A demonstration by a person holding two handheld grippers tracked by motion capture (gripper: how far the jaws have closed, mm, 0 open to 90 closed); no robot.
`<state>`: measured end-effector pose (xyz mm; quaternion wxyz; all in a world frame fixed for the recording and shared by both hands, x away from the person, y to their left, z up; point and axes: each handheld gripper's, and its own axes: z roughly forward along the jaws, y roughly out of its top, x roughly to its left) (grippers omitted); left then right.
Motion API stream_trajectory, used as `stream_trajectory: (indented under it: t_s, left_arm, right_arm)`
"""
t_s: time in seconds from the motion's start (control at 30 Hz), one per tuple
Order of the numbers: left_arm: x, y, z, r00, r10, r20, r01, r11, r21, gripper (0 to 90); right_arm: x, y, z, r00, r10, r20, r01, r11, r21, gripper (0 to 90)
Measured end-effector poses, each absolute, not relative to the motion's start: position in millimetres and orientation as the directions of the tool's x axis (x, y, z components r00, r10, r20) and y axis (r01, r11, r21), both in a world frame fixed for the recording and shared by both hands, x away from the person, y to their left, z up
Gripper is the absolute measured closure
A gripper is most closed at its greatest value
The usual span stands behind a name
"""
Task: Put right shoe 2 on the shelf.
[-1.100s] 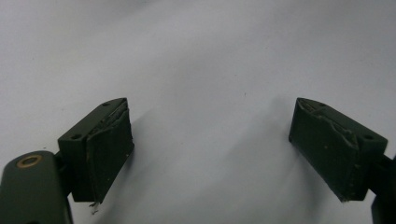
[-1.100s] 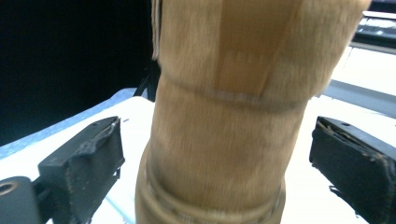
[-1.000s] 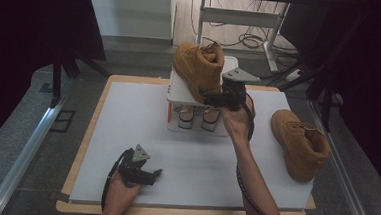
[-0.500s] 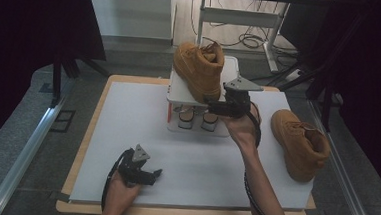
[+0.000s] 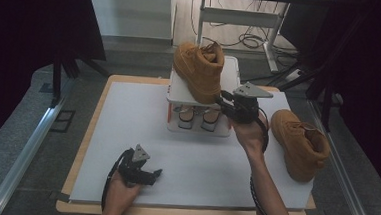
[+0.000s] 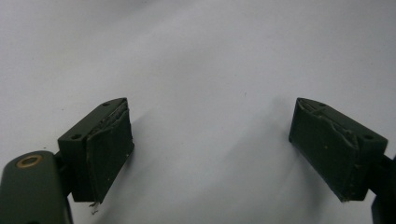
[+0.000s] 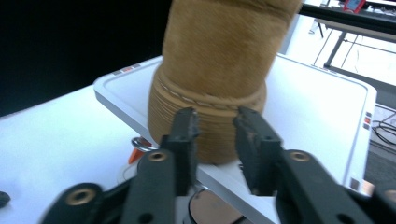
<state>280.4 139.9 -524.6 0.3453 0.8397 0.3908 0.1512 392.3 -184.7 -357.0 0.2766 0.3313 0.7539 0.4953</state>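
Two tan boots are in sight. One boot [image 5: 199,70] stands on top of a white stand [image 5: 230,72] at the far middle of the tabletop [image 5: 127,128], and the second boot [image 5: 299,143] lies on the tabletop's right side, well apart from the first. Under the stand's top plate, two round things show; what they are cannot be told.

The boot on the stand is tan suede with a ribbed sole edge of the same colour and a line of pale stitching just above it. Its laces show at the open top.

There are two tongs. The right tongs [image 5: 224,100] sit just in front of this boot's near end; their jaws have just been closing and now stand narrow, with a small gap between them. In the right gripper view the jaw tips overlap the sole edge, but whether they touch it cannot be told. The left tongs [image 5: 155,174] rest low over the tabletop's near edge, jaws wide apart over bare white surface.
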Motion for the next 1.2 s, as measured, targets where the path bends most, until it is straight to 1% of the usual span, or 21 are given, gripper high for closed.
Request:
stream_trajectory:
  t_s: [0.1,0.17,0.2,0.37,0.6,0.77,0.9,1.2]
  left_arm:
    - [280.5,139.9,-524.6,0.649,0.761,-0.017,0.552,-0.455,0.698,13.2]
    - [280.5,139.9,-524.6,0.649,0.761,-0.017,0.552,-0.455,0.698,13.2]
    - [280.5,139.9,-524.6,0.649,0.761,-0.017,0.552,-0.456,0.698,13.2]
    - [280.4,139.9,-524.5,0.647,0.762,-0.018,0.554,-0.455,0.697,13.2]
    - [280.5,140.0,-524.5,0.648,0.762,-0.019,0.555,-0.455,0.696,13.2]
    - [280.5,140.1,-524.4,0.647,0.762,-0.018,0.556,-0.456,0.695,13.1]
    - [280.6,140.1,-524.3,0.647,0.762,-0.019,0.558,-0.456,0.694,13.1]
    - [280.6,140.1,-524.3,0.647,0.762,-0.020,0.558,-0.456,0.694,13.1]
  right_arm:
    - [392.6,-188.9,-359.6,-0.603,0.794,-0.083,0.226,0.269,0.936,82.2]
    - [394.0,-191.1,-361.4,-0.603,0.795,-0.066,0.233,0.254,0.939,88.2]
    - [394.8,-191.3,-362.5,-0.603,0.795,-0.063,0.236,0.253,0.938,89.1]
    - [400.1,-190.3,-369.2,-0.598,0.798,-0.077,0.254,0.279,0.926,89.5]
    - [406.7,-192.1,-375.9,-0.609,0.791,-0.061,0.263,0.274,0.925,89.6]
    - [407.1,-192.5,-375.7,-0.611,0.791,-0.042,0.276,0.262,0.925,89.9]
    - [405.8,-189.9,-374.7,-0.602,0.796,-0.064,0.268,0.277,0.923,90.0]
    - [405.4,-189.2,-375.0,-0.601,0.798,-0.047,0.280,0.265,0.923,90.0]
